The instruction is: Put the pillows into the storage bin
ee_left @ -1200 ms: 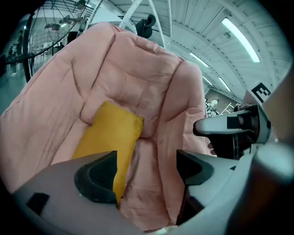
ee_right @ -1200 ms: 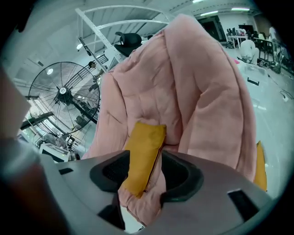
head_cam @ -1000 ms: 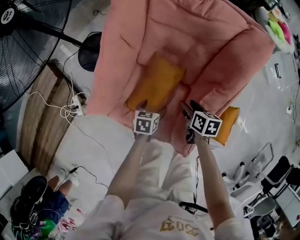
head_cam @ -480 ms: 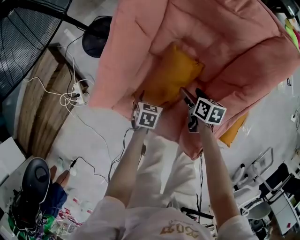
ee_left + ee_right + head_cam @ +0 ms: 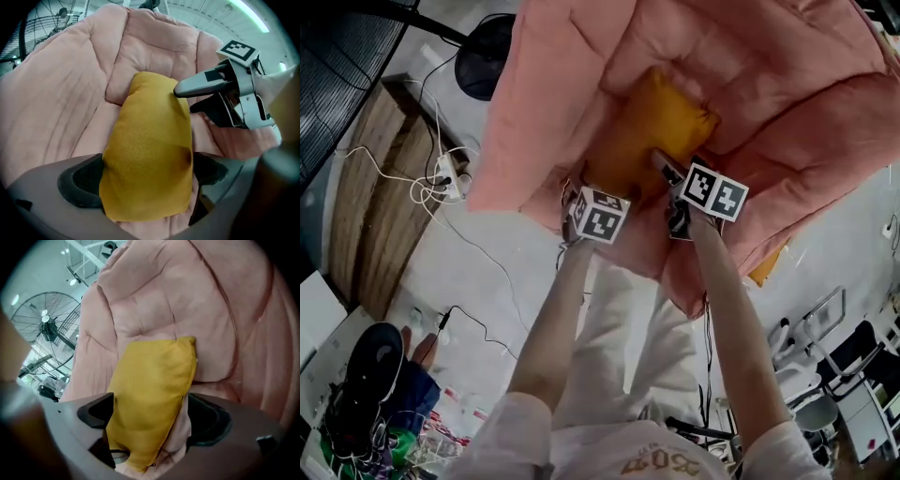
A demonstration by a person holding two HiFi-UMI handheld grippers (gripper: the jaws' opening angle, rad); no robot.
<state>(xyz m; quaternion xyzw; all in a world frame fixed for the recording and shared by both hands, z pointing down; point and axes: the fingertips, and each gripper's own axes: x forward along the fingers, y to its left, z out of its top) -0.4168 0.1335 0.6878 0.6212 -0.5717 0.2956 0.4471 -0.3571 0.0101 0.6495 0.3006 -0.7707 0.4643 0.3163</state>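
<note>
A yellow pillow (image 5: pixel 661 127) lies in the hollow of a big pink padded seat (image 5: pixel 609 56). Both grippers are at the pillow's near end. My left gripper (image 5: pixel 581 192) has its jaws opening wide, and the pillow (image 5: pixel 150 140) bulges between them without being squeezed. My right gripper (image 5: pixel 670 178) stands just to its right, jaws also opening. There the pillow (image 5: pixel 150 376) fills the left part of the gap, with pink fabric beside it. A second yellow pillow (image 5: pixel 766 267) peeks out on the floor beyond the seat's right edge.
A large floor fan (image 5: pixel 337 56) and its round base (image 5: pixel 483 70) stand at the left. A wooden board (image 5: pixel 366 216) with a power strip (image 5: pixel 445 173) and loose cables lies beside the seat. Chairs (image 5: pixel 862 375) crowd the lower right.
Both grippers have moved forward onto the seat, and their jaws now straddle the pillow's near end. The pillow has not been lifted.
</note>
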